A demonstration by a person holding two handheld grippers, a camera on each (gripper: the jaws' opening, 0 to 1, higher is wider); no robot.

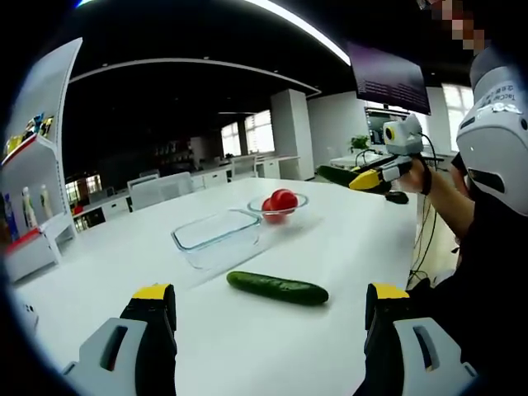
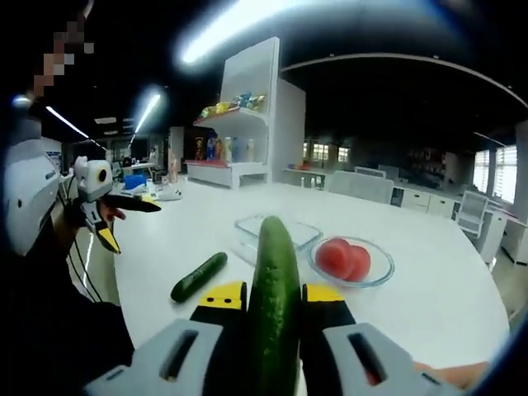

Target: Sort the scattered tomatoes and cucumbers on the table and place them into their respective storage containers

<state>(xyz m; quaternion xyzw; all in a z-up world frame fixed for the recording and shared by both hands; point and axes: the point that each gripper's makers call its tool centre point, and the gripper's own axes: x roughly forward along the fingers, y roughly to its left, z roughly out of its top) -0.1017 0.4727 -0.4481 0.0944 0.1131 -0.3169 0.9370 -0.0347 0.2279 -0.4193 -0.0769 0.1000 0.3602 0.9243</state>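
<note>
Holding a cucumber [image 2: 274, 305] clamped in my right gripper [image 2: 275, 301] above the tabletop [image 2: 445, 280], my left gripper [image 1: 271, 301] has jaws apart. A second cucumber [image 1: 277, 288] lies near the rectangular container [image 1: 216, 237]; tomatoes [image 1: 279, 203] fill the bowl [image 1: 278, 209].

Right hand-held gripper [image 2: 273, 301] clamped on a cucumber [image 2: 274, 313] (lengthwise), second cucumber [image 2: 199, 276] on white table [image 2: 445, 280]
</note>
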